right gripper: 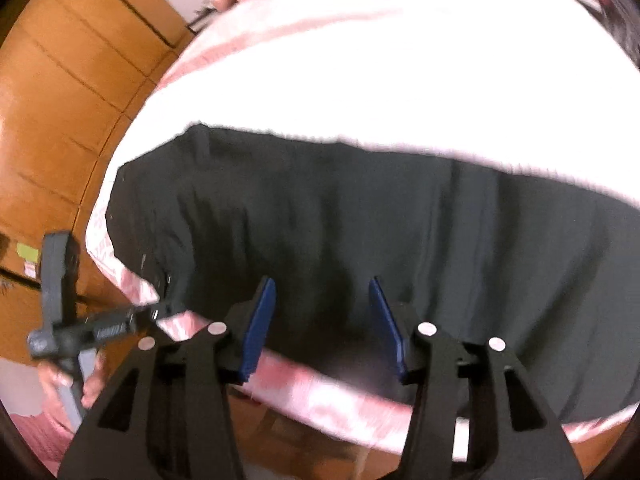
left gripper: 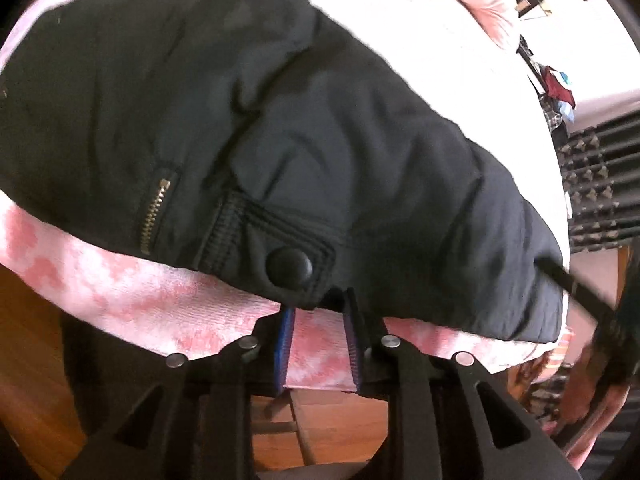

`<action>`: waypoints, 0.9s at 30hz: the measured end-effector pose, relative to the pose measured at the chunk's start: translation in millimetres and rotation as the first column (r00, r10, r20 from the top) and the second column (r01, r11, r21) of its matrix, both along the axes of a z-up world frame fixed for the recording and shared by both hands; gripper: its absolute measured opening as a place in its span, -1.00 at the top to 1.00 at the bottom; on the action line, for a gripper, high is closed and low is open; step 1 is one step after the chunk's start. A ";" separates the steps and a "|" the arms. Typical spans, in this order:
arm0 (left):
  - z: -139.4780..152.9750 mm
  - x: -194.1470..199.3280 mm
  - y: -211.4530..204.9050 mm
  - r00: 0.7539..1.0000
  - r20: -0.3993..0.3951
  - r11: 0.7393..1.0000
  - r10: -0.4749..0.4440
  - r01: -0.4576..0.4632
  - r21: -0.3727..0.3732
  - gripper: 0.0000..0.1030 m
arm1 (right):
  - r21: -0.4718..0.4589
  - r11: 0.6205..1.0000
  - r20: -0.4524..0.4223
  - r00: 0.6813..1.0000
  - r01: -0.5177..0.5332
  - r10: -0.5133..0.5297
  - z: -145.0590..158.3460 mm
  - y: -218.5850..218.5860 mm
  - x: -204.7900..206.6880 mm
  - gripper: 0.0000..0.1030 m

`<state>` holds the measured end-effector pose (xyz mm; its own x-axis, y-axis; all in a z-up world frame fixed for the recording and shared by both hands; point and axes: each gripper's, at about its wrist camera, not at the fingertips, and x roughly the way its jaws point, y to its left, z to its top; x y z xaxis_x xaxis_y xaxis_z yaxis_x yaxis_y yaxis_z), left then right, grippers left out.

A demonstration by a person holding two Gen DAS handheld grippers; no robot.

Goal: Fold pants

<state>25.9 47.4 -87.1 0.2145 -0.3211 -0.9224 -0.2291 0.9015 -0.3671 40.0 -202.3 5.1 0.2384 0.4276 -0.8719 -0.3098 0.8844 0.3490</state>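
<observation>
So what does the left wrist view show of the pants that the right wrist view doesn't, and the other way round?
Only the left wrist view shows the snap button and brass zipper at the waistband. Only the right wrist view shows the left gripper from outside, reaching the pants' edge, and a wooden wardrobe. Both show the black pants spread on the pink bedding, with that view's own fingers apart at the near edge, the right gripper over fabric.

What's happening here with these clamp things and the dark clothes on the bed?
A person is folding black fabric pants laid on a pink-and-white patterned bedspread, using a hand-held two-finger gripper in each hand. The left gripper is open, its fingers at the near edge of the pants, by the black snap button. The right gripper is open too, poised over another near edge. Neither grips any cloth yet.
</observation>
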 end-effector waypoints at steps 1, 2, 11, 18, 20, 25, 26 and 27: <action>8.2 -0.2 -1.7 1.000 0.005 1.000 0.004 -0.004 -0.010 0.53 | -0.002 1.000 0.007 1.000 -0.003 0.003 1.3 0.1 11.3 0.03; 16.6 -0.3 -2.7 1.000 0.011 1.000 0.007 -0.006 -0.031 0.53 | -0.008 1.000 0.005 1.000 -0.007 0.007 0.5 0.1 21.5 0.03; 58.9 32.3 -7.2 0.988 0.125 0.996 -0.089 0.090 -0.006 0.33 | -0.079 0.988 -0.025 0.991 -0.135 0.133 -26.9 17.5 75.1 0.02; 24.1 108.7 -28.1 0.960 0.140 0.962 -0.244 0.221 0.158 0.32 | -0.171 0.936 -0.009 0.950 -0.308 0.311 -39.0 37.9 81.1 -0.41; 16.0 118.4 -35.4 0.951 0.125 0.947 -0.284 0.257 0.194 0.28 | -0.201 0.921 -0.027 0.942 -0.333 0.335 -48.8 43.2 84.7 -0.44; -5.7 139.7 -52.6 0.944 0.075 0.927 -0.322 0.299 0.226 0.24 | -0.263 0.890 -0.059 0.927 -0.372 0.370 -73.2 53.1 89.3 0.15; -9.0 142.7 -56.6 0.946 0.066 0.926 -0.317 0.294 0.235 0.25 | -0.274 0.885 -0.047 0.924 -0.376 0.379 -72.9 54.4 88.3 0.31; -11.7 143.3 -57.8 0.949 0.059 0.926 -0.311 0.289 0.242 0.26 | -0.273 0.885 -0.043 0.924 -0.377 0.380 -72.1 54.8 88.4 0.74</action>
<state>169.2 -10.5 -98.8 0.2302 -0.1680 -0.9585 0.0908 0.9844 -0.1507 128.4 -147.5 -67.0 0.1166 0.2356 -0.9648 -0.6427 0.7586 0.1076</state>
